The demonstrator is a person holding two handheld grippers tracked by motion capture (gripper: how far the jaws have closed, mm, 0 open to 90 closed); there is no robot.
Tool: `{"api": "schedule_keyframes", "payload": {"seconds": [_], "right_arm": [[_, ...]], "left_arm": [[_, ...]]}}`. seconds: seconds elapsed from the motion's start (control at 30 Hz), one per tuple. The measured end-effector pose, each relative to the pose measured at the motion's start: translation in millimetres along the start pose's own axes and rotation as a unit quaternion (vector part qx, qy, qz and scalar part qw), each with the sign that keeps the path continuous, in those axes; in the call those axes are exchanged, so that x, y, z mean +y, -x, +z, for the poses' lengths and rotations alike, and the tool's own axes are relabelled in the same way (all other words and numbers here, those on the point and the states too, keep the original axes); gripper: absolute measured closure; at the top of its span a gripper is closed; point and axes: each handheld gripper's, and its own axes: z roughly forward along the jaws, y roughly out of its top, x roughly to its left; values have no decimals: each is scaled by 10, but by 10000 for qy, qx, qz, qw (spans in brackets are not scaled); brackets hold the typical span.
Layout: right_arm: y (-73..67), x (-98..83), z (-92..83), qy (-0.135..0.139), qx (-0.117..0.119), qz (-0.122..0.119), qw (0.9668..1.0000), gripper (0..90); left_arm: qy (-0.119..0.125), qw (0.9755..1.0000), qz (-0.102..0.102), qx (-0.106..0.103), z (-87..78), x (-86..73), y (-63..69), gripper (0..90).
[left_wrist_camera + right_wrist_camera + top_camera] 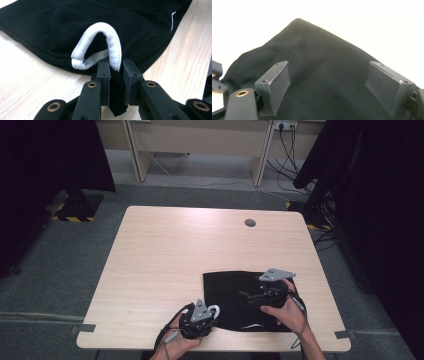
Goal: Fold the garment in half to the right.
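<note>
A black garment [235, 295] lies folded on the near right part of the table. At its near left corner my left gripper [207, 312] is shut on the cloth. In the left gripper view the jaws pinch black fabric beside a white looped collar band [97, 47], and the left gripper [116, 67] rests low by the wood. My right gripper [250, 296] hovers over the garment's right half with its jaws wide apart. The right gripper view has its pads [279, 85] standing open above the black cloth [319, 72], nothing between them.
The light wooden table [165, 255] has a round cable hole [250, 223] near its far edge. The garment's near hem runs close to the table's front edge. Dark curtains stand to the left and right, and cables trail on the floor beyond.
</note>
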Motion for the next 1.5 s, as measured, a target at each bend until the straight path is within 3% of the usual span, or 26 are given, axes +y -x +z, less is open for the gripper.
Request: {"api": "schedule_keyframes", "payload": {"seconds": [0.33, 0.47, 0.6, 0.67, 0.77, 0.87, 0.9, 0.93, 0.97, 1.0, 1.33, 1.5], "right_arm": [[-80, 292, 302, -40, 203, -156, 9997, 180], [-104, 381, 404, -111, 344, -241, 9991, 206], [-109, 455, 517, -199, 352, -298, 9987, 247], [-124, 494, 587, -238, 360, -335, 9985, 251], [-160, 546, 701, -322, 443, -410, 9977, 278], [-213, 592, 809, -404, 575, -428, 9966, 302], [-229, 604, 844, -430, 571, -471, 9963, 305], [-246, 614, 876, -472, 573, -481, 9961, 312], [-261, 624, 912, -499, 596, -485, 9958, 314], [-273, 631, 949, -525, 596, -495, 9956, 315], [-320, 679, 1301, -785, 573, -695, 9928, 378], [-297, 647, 1361, -787, 567, -759, 9924, 572]], "left_arm": [[2, 10000, -6, -31, -1, 0, -8, 770], [-8, 9999, -84, -115, -4, 0, -31, 770], [-8, 9999, -50, -90, -3, 0, -22, 770], [-17, 9998, -131, -160, 0, -3, -22, 770], [4, 10000, -48, -32, -8, 1, -44, 769], [-3, 9999, -92, -91, -6, -1, -40, 768], [-16, 9985, -245, 479, -33, -7, -19, 768], [-28, 9986, -305, 427, -29, -10, -4, 768], [1, 9997, -213, -74, -4, -7, -5, 768], [0, 9999, -70, -108, -3, -1, -29, 768], [0, 9999, -92, -131, -4, -1, -35, 768], [6, 10000, 25, -66, -3, -2, -7, 763]]}}
